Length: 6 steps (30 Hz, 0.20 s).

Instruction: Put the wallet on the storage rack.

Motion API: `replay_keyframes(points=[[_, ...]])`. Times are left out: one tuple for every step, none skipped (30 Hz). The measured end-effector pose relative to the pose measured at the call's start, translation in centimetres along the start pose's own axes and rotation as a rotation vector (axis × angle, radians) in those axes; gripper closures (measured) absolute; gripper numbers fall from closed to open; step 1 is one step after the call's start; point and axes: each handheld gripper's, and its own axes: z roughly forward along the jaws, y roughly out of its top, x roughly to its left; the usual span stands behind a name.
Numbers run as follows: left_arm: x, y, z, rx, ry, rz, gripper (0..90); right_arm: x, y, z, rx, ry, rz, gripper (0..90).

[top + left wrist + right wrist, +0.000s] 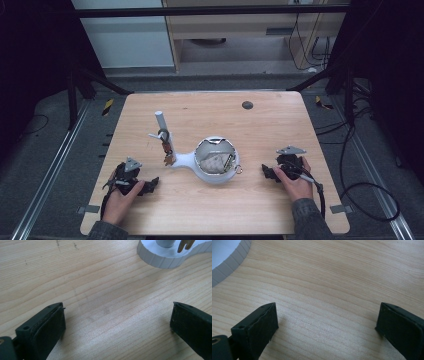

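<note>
— Where does the white ribbed ceramic stand with a round dish and an upright post sit?

— Near the middle of the pale wooden surface, between the two grippers and apart from both. Shaped as a round dish on the right joined by a neck to a small base, with a white post rising from that base.

— Anything in the dish?

— Yes: a crumpled pale lump, cloth or paper by the look, plus a small yellowish piece at its right side. Too small to name for sure. A little metal ring lies just outside the rim, touching or nearly touching it.

— And on the post?

— Small brownish and metallic trinkets hanging from its arms, close to the base. A gold-coloured pendant dangles beside the post foot in the left gripper view.

— How far along, judging by this?

— Barely begun, or at a pause. Nothing carried, nothing reached for; hard to tell what is left to move.

— Jaws?

— Left gripper wide open over bare wood, empty, resting low near the front left. Right gripper likewise wide open and empty, the ribbed dish rim just at the corner of the right gripper view
</note>
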Motion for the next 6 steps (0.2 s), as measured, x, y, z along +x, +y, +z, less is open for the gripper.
replay_keyframes(points=[[0.00, 0.00, 0.00, 0.000, 0.000, 0.000, 0.0, 0.00, 0.00, 0.00, 0.000, 0.000, 0.000, 3.4], [0.00, 0.00, 0.00, 0.001, -0.001, 0.000, 0.0, 0.01, -0.01, 0.00, 0.002, -0.002, -0.002, 3.4], [0.00, 0.00, 0.00, 0.001, -0.001, 0.000, 0.0, 0.01, -0.01, 0.00, 0.002, -0.002, -0.002, 3.4], [0.00, 0.02, 0.02, 0.000, -0.002, 0.001, 0.0, 0.01, -0.01, 0.00, 0.002, -0.002, -0.001, 3.4], [-0.01, 0.04, 0.05, 0.000, -0.002, 0.000, 0.0, 0.02, -0.02, 0.00, 0.002, -0.003, -0.002, 3.5], [-0.01, 0.04, 0.05, 0.000, -0.002, 0.000, 0.0, 0.03, -0.03, -0.01, 0.001, -0.004, -0.001, 3.5]])
